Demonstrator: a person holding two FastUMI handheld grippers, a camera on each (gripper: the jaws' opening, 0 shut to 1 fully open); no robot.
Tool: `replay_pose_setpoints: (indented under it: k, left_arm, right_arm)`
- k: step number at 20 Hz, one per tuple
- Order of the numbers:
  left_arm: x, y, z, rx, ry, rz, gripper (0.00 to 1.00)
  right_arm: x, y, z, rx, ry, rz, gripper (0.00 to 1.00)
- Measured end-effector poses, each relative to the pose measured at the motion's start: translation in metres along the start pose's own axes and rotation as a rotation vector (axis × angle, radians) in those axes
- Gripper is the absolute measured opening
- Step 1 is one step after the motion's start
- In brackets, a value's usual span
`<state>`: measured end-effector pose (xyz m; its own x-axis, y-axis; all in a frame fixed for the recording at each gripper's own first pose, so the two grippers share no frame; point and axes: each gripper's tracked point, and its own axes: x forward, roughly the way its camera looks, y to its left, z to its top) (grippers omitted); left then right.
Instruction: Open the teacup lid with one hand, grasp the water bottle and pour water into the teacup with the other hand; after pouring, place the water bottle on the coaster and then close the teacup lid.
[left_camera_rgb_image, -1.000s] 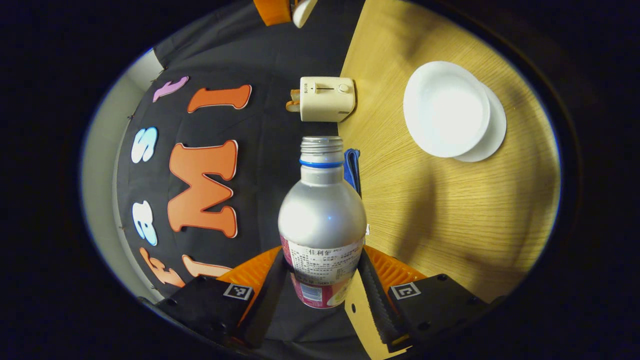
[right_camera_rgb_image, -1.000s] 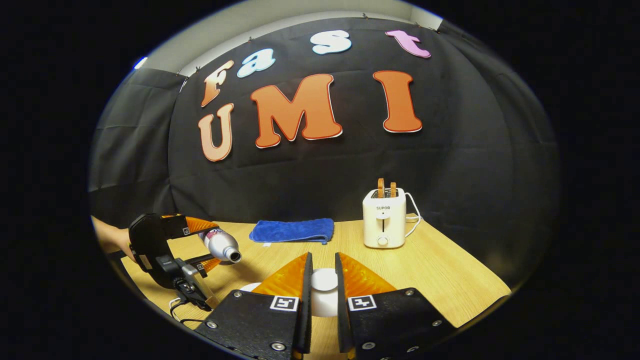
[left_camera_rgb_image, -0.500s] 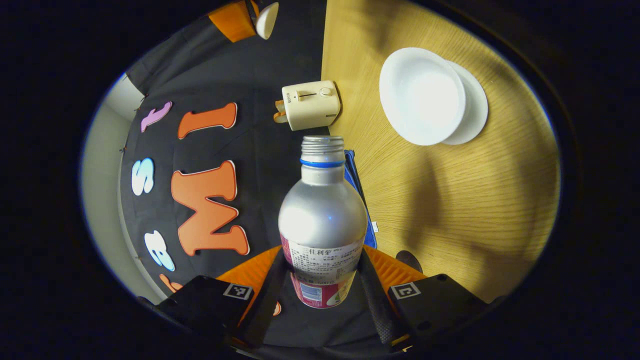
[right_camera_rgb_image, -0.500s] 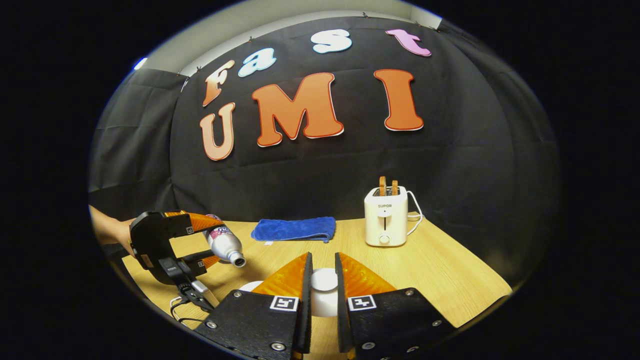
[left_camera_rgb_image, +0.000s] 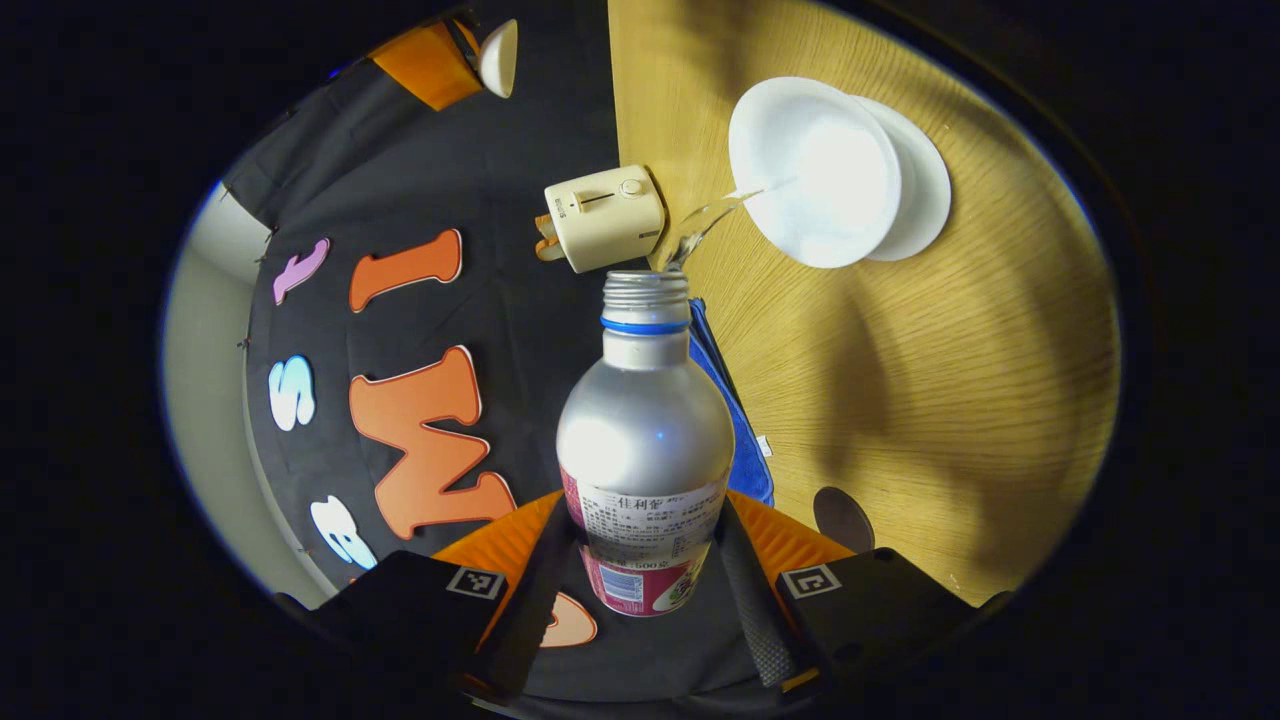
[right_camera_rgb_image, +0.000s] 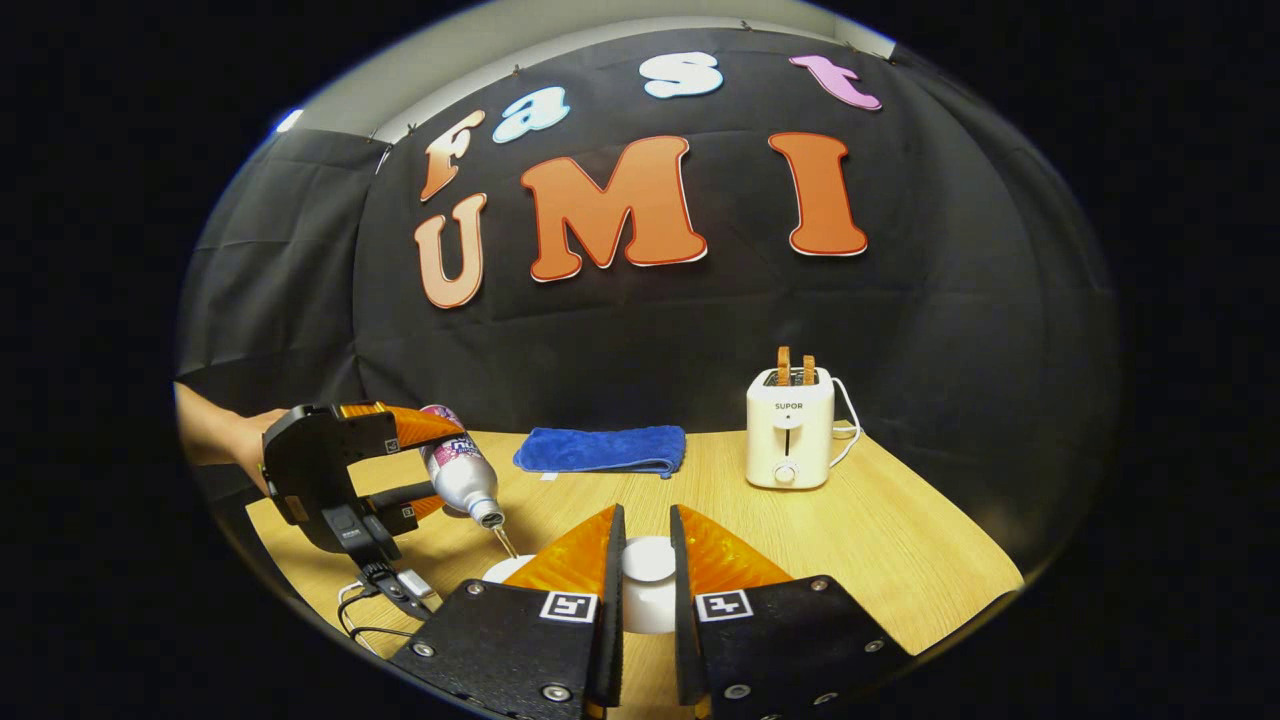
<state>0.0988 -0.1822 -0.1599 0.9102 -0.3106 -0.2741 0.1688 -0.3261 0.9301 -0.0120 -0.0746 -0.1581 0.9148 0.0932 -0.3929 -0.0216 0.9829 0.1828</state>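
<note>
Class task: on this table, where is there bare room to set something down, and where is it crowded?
Bare wood lies in front of the toaster toward the table's right edge, and between the blue towel and the toaster. It is crowded at the near left, where the left gripper tips the bottle over the teacup, beside the right gripper holding the lid.

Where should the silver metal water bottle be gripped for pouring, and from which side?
Its straight labelled lower body, squeezed from both flanks, as the left gripper holds the silver metal water bottle. Above the label the shoulder rounds inward, so fingers would likely slip, and the neck must stay clear for the water stream.
</note>
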Motion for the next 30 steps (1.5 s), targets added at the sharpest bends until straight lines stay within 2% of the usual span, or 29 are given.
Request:
replay_pose_setpoints:
  k: [5, 6, 13, 15, 22, 30]
  left_arm:
    - [-0.001, 0.013, -0.007, 0.043, -0.001, 0.030, 0.84]
    - [0.000, 0.015, -0.009, 0.050, 0.000, 0.034, 0.87]
    - [-0.001, 0.033, -0.015, 0.100, 0.002, 0.073, 0.83]
    - [0.001, 0.037, -0.016, 0.111, 0.007, 0.090, 0.85]
    - [0.006, 0.042, -0.014, 0.118, 0.005, 0.122, 0.83]
    - [0.011, 0.028, -0.011, 0.121, -0.004, 0.088, 0.86]
  right_arm:
    - [0.001, 0.002, 0.000, -0.008, 0.001, 0.008, 0.22]
    - [0.000, 0.002, -0.001, -0.011, 0.004, 0.008, 0.22]
    - [0.000, 0.002, 0.000, -0.015, 0.003, 0.009, 0.22]
    - [-0.001, 0.001, 0.000, -0.016, 0.002, 0.008, 0.22]
    - [-0.002, -0.001, -0.001, -0.019, 0.003, 0.008, 0.22]
    - [-0.003, -0.002, -0.004, -0.021, 0.004, 0.003, 0.22]
